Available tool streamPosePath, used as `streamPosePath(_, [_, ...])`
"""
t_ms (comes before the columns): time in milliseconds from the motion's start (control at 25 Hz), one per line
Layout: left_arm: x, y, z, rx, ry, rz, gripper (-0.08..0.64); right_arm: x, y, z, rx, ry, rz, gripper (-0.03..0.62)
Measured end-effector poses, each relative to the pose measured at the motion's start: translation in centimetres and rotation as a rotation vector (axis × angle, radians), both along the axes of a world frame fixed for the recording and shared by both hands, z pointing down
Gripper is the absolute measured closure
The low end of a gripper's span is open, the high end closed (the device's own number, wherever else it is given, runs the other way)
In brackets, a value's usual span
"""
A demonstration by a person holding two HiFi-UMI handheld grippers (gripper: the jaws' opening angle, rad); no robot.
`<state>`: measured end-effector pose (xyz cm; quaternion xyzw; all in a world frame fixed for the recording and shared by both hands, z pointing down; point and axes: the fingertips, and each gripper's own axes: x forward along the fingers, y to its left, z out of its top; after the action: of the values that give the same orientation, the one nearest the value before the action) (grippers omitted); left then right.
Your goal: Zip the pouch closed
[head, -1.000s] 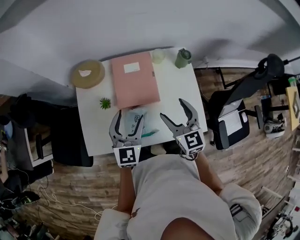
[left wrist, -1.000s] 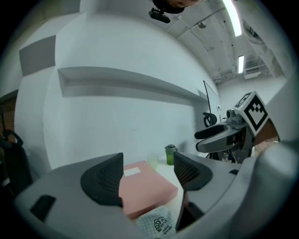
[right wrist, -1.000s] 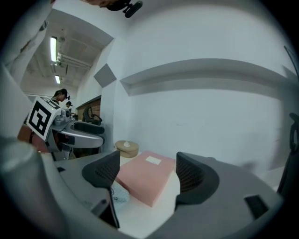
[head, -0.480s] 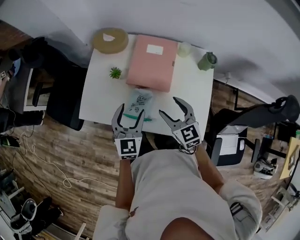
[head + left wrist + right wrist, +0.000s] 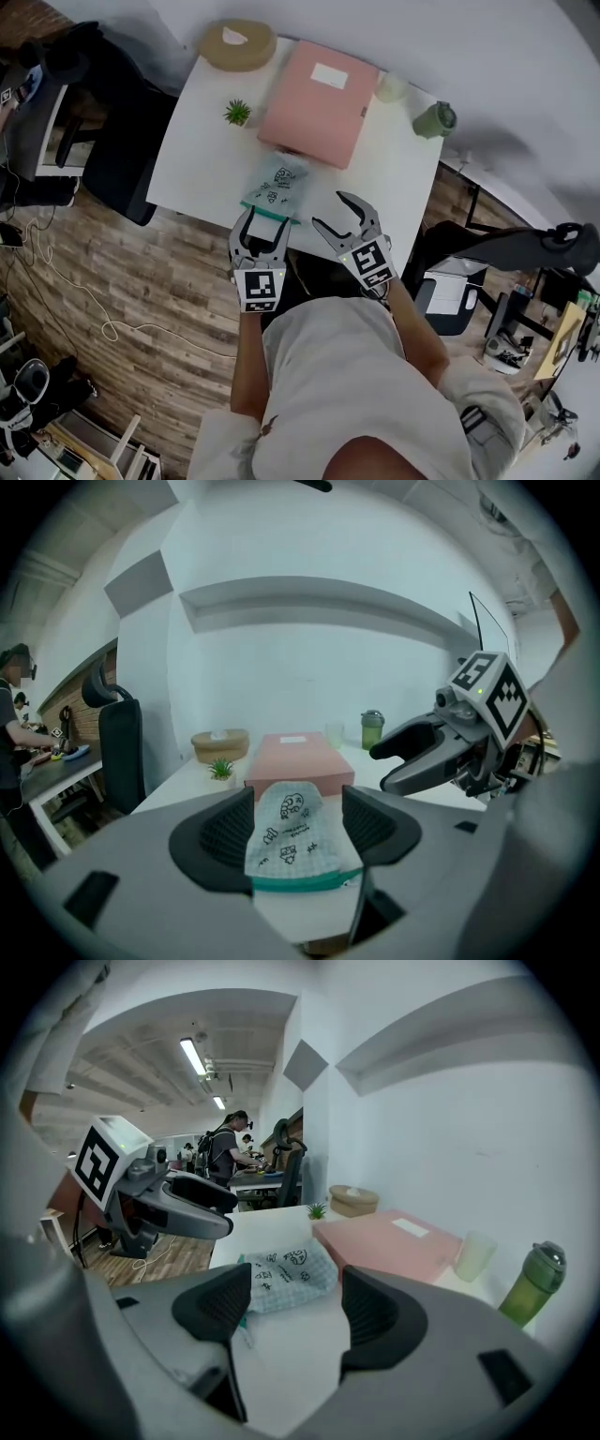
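The checked pouch (image 5: 277, 186) lies flat on the white table (image 5: 197, 141), close to the table's near edge; its teal zipper end faces the person, and its far end sits just beside the pink box (image 5: 317, 103) (whether the two touch cannot be told). The left gripper (image 5: 265, 225) hangs over the table's near edge right at that teal end; its jaws are apart and closing. In the left gripper view the pouch (image 5: 289, 832) fills the gap between the ribbed pads, and neither pad presses on it. The right gripper (image 5: 327, 209) is just to the right of the left one, angled toward the pouch; its jaws are also apart and closing, and the right gripper view shows only bare tabletop between them, with the pouch (image 5: 281, 1274) off to their left. Neither gripper holds anything. Along the far side of the table stand a round tan tissue holder (image 5: 239, 44), a small potted plant (image 5: 237, 112), a pale cup (image 5: 391, 87) and a green bottle (image 5: 435, 119).
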<state>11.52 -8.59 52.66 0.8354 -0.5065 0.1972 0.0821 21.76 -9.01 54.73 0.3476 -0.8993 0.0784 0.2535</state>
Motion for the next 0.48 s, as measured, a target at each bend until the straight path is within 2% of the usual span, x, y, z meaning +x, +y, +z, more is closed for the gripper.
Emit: streamPosePath(480, [1.2, 3.0, 7.7, -0.145, 0.006, 0.004, 0.29, -1.7, 2.5, 6.2, -0.093, 0.067, -0.126, 0.331])
